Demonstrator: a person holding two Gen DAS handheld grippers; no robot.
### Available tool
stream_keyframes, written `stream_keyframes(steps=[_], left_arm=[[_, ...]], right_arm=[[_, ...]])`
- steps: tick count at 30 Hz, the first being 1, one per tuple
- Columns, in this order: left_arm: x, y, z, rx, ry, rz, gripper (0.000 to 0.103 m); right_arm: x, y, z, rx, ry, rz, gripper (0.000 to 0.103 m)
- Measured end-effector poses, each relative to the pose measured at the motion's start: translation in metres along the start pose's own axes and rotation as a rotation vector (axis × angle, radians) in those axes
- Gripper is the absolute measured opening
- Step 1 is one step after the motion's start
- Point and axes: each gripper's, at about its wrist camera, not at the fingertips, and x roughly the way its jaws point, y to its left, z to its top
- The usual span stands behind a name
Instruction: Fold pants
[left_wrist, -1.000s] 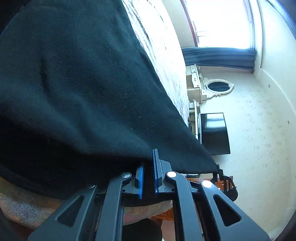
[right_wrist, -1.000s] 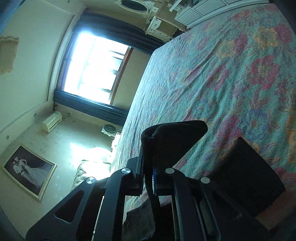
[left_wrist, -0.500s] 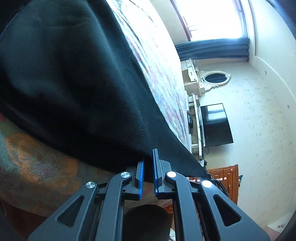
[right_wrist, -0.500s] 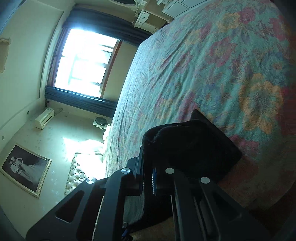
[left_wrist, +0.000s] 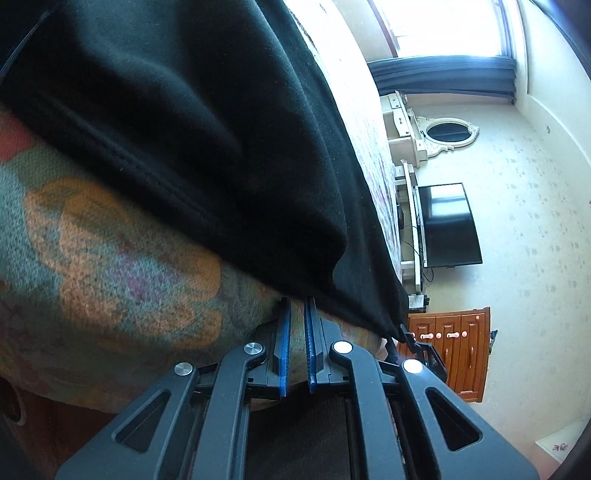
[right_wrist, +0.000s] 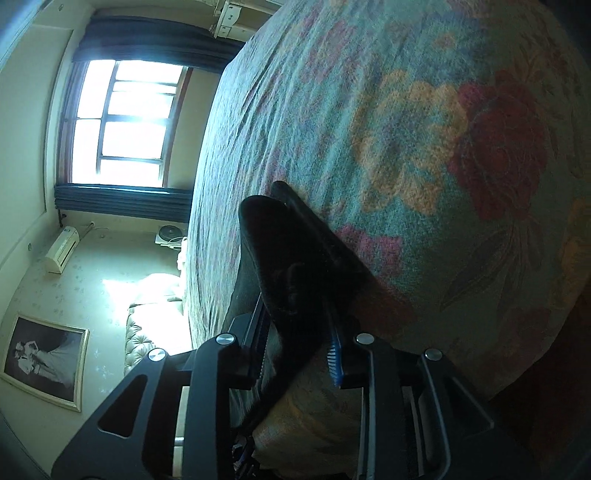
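Opening my right gripper (right_wrist: 299, 332) around the black fleece pants (right_wrist: 291, 266) on the floral bedspread (right_wrist: 424, 147), I keep my left gripper (left_wrist: 297, 332) closed, seemingly empty.

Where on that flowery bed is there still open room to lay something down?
The wide floral bedspread beyond the black pants fold, out toward the window, is bare. So is a strip between the pants' hem and the bed's near edge in the left view. Crowded: the pants cover the rest there.
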Motion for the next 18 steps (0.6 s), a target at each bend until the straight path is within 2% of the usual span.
stream_keyframes(steps=[2, 4, 5, 7, 10, 12, 14, 16, 18], left_arm=[[-0.007, -0.002, -0.003, 0.018, 0.020, -0.003, 0.008], [-0.014, -0.011, -0.001, 0.074, 0.025, -0.002, 0.008], [-0.019, -0.017, 0.000, 0.120, 0.014, 0.007, 0.008], [-0.028, -0.032, 0.003, 0.226, -0.019, 0.035, 0.008], [-0.037, -0.050, 0.011, 0.334, -0.087, 0.062, 0.009], [-0.041, -0.052, 0.020, 0.346, -0.126, 0.076, 0.009], [-0.042, -0.046, 0.030, 0.322, -0.143, 0.085, 0.009], [-0.038, -0.040, 0.038, 0.307, -0.141, 0.117, 0.010], [-0.032, -0.032, 0.043, 0.281, -0.129, 0.139, 0.011]], right_arm=[[-0.015, 0.016, 0.008, -0.078, -0.056, -0.054, 0.028], [-0.028, 0.028, 0.020, -0.124, -0.101, -0.065, 0.037], [-0.029, 0.032, 0.027, -0.123, -0.090, -0.046, 0.040], [-0.019, 0.039, 0.040, -0.113, -0.029, 0.006, 0.040], [0.015, 0.045, 0.054, -0.088, 0.087, 0.009, 0.044], [0.038, 0.040, 0.061, -0.025, 0.152, 0.032, 0.047], [0.061, 0.035, 0.070, 0.035, 0.230, 0.103, 0.050], [0.073, 0.034, 0.075, 0.064, 0.227, 0.118, 0.050], [0.079, 0.044, 0.080, 0.003, 0.201, 0.131, 0.050]])
